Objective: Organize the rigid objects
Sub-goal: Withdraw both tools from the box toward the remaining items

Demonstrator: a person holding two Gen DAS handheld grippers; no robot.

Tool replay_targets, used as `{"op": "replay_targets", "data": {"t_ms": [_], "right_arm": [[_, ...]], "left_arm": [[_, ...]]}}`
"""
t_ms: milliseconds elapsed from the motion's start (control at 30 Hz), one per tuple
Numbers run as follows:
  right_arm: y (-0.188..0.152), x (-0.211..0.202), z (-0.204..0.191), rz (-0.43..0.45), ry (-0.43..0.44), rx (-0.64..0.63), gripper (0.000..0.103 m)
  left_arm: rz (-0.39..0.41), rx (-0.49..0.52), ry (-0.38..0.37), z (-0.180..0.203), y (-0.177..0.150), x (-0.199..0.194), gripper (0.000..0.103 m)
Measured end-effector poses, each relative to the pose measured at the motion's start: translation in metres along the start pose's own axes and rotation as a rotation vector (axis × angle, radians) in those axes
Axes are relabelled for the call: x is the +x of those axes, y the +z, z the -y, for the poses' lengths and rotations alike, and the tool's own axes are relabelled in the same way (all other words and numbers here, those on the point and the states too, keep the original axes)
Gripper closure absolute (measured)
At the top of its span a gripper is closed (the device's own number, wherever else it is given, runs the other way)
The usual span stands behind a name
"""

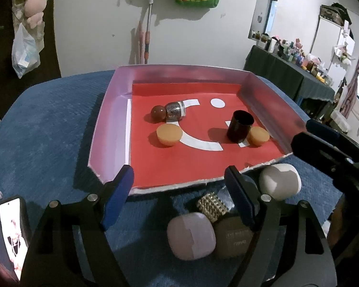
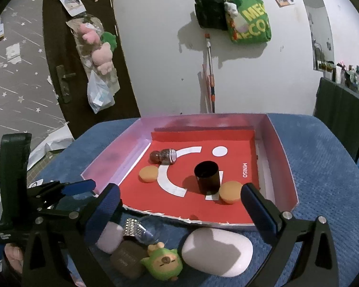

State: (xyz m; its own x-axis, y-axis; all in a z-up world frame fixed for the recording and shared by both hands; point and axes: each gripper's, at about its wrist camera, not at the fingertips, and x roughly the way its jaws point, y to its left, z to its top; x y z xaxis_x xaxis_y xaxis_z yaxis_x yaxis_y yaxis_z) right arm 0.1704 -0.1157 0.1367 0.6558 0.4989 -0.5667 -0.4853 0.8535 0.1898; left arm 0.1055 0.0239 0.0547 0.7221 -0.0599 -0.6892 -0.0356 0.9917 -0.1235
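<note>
**Both grippers spread wide over the loose cluster at the tray's torn edge**

We hold the left gripper low above the blue cloth, its two blue-padded fingers pointing forward at the tray and set wide apart with nothing between them. Our right gripper sits just beside it, aimed the same way, jaws likewise wide and empty; in the left wrist view its dark body enters from the right edge.

Under and between the fingers lies the cluster outside the tray, near its ragged front edge: a white pebble-shaped case, long axis running roughly left to right; a lilac rounded case; a brown squarish case touching it; a studded gold-and-silver piece lying beside a clear rounded bottle; and a green figurine, face up toward us.

Inside the tray, on its red liner, a black cup stands upright, mouth up. An orange disc lies flat, touching its right side; a second orange disc lies flat to the left. Behind that, a small glitter jar lies on its side, silver cap pointing right, long axis across the tray, with a dark red ball touching its base.

A phone lies lit at the left edge of the cloth.
</note>
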Motion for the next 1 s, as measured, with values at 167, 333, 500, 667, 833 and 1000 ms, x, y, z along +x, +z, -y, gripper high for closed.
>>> {"op": "replay_targets", "data": {"t_ms": [167, 333, 500, 667, 833, 1000], "right_arm": [[-0.006, -0.017, -0.007, 0.046, 0.000, -0.012, 0.000], [-0.014, -0.034, -0.017, 0.090, -0.025, -0.040, 0.000], [-0.020, -0.048, -0.025, 0.127, -0.058, -0.063, 0.000], [-0.030, -0.055, -0.031, 0.147, -0.089, -0.082, 0.000], [-0.043, -0.060, -0.032, 0.152, -0.110, -0.083, 0.000], [-0.054, -0.064, -0.032, 0.149, -0.134, -0.082, 0.000]], "left_arm": [[0.004, -0.005, -0.002, 0.001, -0.006, -0.008, 0.025], [0.021, 0.000, 0.012, 0.005, -0.012, -0.018, 0.025], [0.031, 0.005, 0.038, 0.008, -0.020, -0.025, 0.025], [0.029, -0.005, 0.034, 0.008, -0.027, -0.029, 0.025], [0.022, -0.023, 0.031, 0.006, -0.034, -0.030, 0.025], [0.012, -0.027, 0.031, 0.007, -0.043, -0.030, 0.025]]}}
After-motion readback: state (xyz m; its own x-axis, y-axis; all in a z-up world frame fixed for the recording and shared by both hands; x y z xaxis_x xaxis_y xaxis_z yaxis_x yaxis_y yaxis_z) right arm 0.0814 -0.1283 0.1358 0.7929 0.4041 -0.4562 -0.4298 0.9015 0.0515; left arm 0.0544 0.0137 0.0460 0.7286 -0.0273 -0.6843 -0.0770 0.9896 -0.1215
